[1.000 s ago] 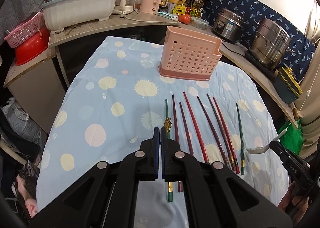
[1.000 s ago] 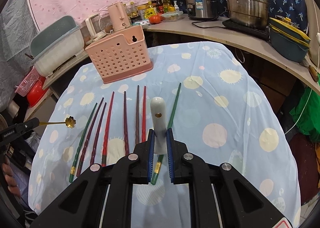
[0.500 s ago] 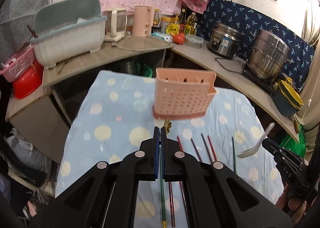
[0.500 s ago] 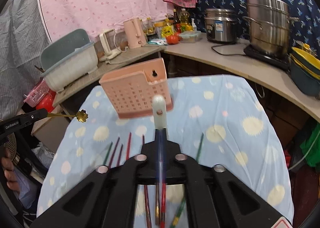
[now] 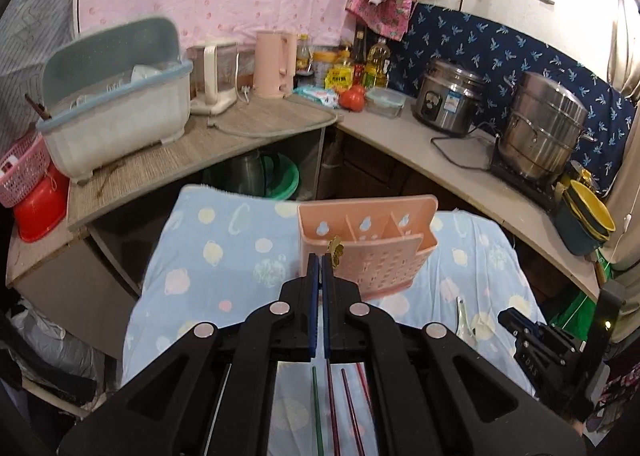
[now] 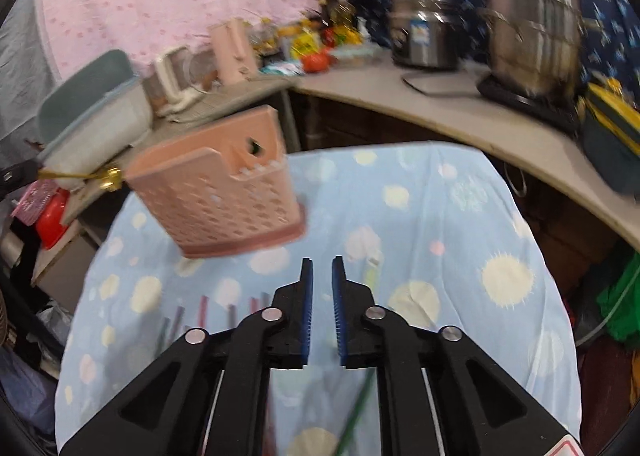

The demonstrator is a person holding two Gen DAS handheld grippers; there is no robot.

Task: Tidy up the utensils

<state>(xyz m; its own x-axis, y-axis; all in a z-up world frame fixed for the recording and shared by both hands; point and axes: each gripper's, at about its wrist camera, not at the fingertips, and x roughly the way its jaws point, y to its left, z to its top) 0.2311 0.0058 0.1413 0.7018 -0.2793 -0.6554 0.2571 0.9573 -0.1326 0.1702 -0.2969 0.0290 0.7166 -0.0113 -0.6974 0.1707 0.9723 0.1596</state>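
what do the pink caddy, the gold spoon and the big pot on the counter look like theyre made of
Caddy: apparently moulded plastic, matte pink, with regular punched holes and thin dividers. Gold spoon: probably metal, given its shiny gold flower-shaped end and thin stem. Pot: likely stainless steel, with brushed silver walls showing bright reflections.

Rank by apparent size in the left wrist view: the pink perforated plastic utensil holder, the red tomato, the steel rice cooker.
1. Pink perforated plastic utensil holder, though it is nearest the camera.
2. Steel rice cooker.
3. Red tomato.
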